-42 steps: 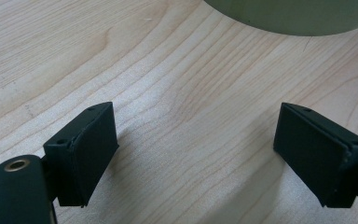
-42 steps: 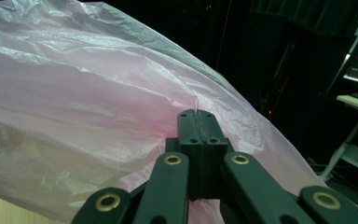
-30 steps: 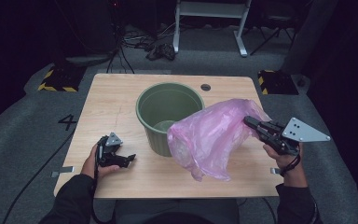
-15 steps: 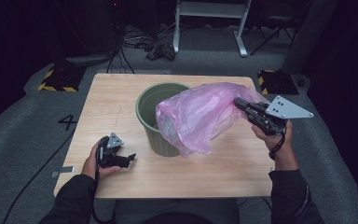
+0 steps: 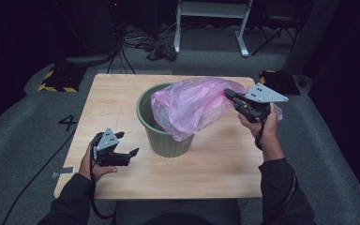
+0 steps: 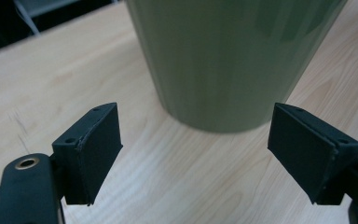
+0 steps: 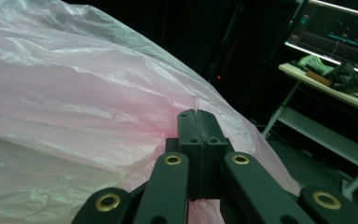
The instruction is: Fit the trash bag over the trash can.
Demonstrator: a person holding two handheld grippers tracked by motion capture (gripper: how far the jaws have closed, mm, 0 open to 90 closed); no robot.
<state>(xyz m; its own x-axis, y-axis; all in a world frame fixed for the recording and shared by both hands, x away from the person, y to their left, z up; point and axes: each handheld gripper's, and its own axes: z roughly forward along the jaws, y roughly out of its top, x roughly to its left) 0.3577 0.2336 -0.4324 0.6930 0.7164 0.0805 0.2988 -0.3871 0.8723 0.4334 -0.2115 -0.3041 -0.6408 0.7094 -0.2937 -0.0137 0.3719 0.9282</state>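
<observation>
Work in hand: putting the pink plastic bag [image 5: 192, 110] into the green bin [image 5: 166, 138] as a liner.
Bin: stands upright near the middle of the counter [image 5: 225, 164].
Bag: held in the air, draped over the far right part of the bin rim; one part hangs down the front of the bin wall, outside.
Right gripper [image 5: 232, 96]: jaws pressed fully together on an edge of the bag, seen clearly in the right gripper view [image 7: 198, 123].
Left gripper [image 5: 129, 153]: low beside the bin on its left, pointing at the bin wall; jaws stand wide open with nothing between them [image 6: 193, 149].
Done: bag is picked up and brought over the bin.
Left: I judge most remains; the bag mouth is not yet opened, the bag is not pushed inside, and its edge is not folded over the rim.
</observation>
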